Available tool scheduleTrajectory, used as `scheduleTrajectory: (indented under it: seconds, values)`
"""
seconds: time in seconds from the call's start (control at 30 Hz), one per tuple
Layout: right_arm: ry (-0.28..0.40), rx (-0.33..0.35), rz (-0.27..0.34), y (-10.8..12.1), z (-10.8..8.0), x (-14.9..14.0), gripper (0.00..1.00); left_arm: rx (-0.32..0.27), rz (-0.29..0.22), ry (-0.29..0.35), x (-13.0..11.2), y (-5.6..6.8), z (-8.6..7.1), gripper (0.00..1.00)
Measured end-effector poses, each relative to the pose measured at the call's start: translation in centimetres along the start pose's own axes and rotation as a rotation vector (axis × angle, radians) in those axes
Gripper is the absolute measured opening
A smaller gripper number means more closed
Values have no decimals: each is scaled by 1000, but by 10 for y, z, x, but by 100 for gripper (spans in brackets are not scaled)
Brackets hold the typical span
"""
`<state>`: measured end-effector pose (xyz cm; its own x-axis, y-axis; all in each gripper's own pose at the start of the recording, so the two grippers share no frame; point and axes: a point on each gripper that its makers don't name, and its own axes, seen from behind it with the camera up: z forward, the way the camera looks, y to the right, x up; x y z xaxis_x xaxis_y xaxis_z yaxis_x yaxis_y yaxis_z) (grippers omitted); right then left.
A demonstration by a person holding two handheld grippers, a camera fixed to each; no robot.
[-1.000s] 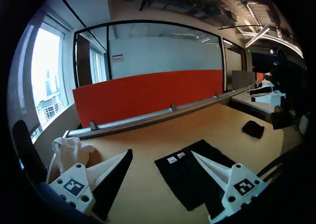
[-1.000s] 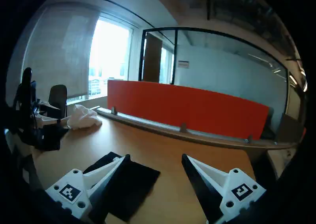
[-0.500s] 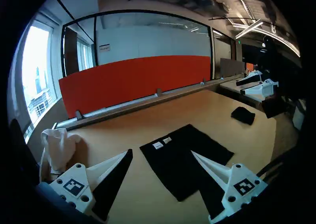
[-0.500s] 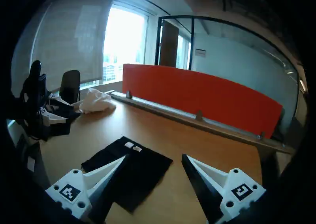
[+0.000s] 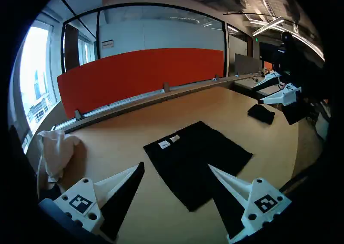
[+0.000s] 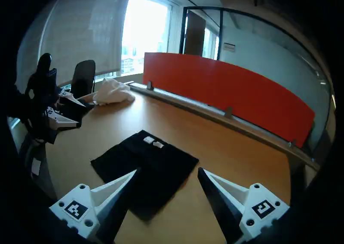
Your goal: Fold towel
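towel [image 5: 198, 162] lies flat and black on my desk [image 5: 129, 132], with two white tags [image 5: 169, 141] near its far edge. in the left gripper view it spreads from 12 to 3 o'clock of my left gripper [image 5: 175, 166], whose jaws stand wide apart with nothing between them. in the right gripper view the same towel runs from 9 to 12 o'clock of my right gripper [image 6: 168, 171], also spread wide and empty. from the left gripper view i see a white cloth [image 5: 53, 151] bunched at 9 o'clock on the desk, and a small dark bundle [image 5: 260, 113] lying at 2 o'clock, well apart from the towel. a red divider [image 5: 142, 76] closes the desk's far side at 12.
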<state>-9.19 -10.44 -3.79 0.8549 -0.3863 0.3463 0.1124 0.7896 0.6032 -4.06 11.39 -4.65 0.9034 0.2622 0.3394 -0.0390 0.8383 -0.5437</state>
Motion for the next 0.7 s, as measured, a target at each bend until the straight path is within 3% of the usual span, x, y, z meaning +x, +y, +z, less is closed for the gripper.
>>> scheduleTrajectory:
  seconds: [0.7]
  values:
    - [-133,63,-43,-30,42,-77,100,-64,21,-131,-70,19,29,99]
